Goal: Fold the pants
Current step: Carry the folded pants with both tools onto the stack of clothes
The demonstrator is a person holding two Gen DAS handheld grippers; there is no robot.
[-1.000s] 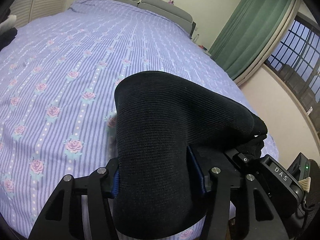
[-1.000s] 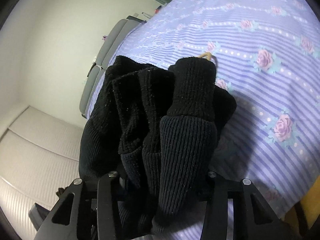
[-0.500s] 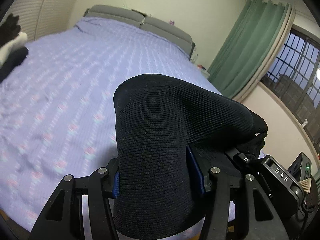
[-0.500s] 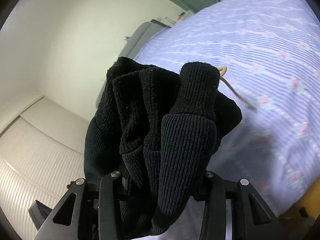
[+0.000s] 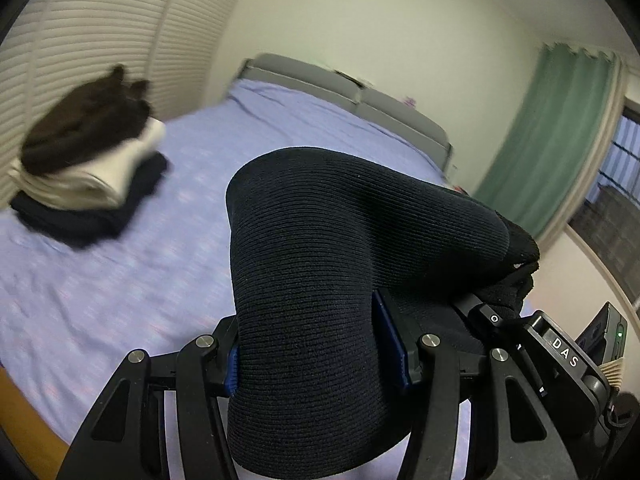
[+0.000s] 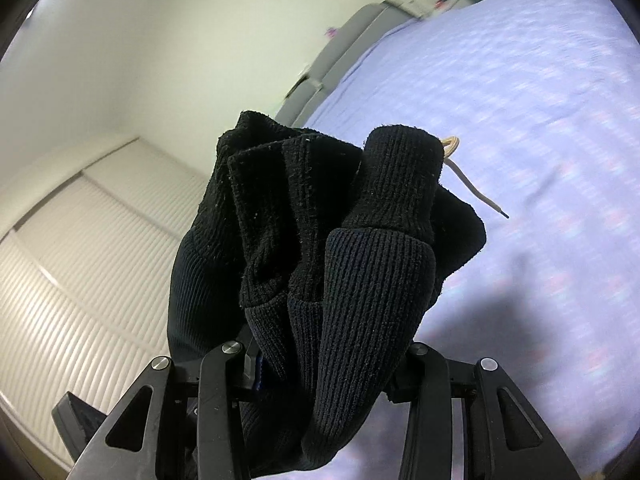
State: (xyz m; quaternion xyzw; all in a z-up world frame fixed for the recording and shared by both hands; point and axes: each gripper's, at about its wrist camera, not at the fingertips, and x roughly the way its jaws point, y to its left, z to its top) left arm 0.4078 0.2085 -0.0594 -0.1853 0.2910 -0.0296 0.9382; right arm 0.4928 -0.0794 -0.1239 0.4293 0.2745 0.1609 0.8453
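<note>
The black ribbed knit pants (image 5: pixel 340 260) are folded into a thick bundle and lifted above the bed. My left gripper (image 5: pixel 316 356) is shut on one end of the bundle, its blue pads pressed into the cloth. My right gripper (image 6: pixel 324 356) is shut on the other end, where the pants (image 6: pixel 320 240) bunch into several folds and a cuff. A beige drawstring (image 6: pixel 468 180) hangs out beside the cuff. The right gripper body with the letters DAS (image 5: pixel 564 352) shows at the right of the left wrist view.
The bed has a lilac flowered sheet (image 5: pixel 120 280) and a grey headboard (image 5: pixel 360 96). A stack of folded clothes (image 5: pixel 88 168), dark, cream and brown, lies at the bed's left side by the white slatted doors (image 5: pixel 80 40). A green curtain (image 5: pixel 552 136) hangs at right.
Both grippers have risen and swung left with the pants held between them. The stack of folded clothes has come into the left wrist view. The grip is unchanged.
</note>
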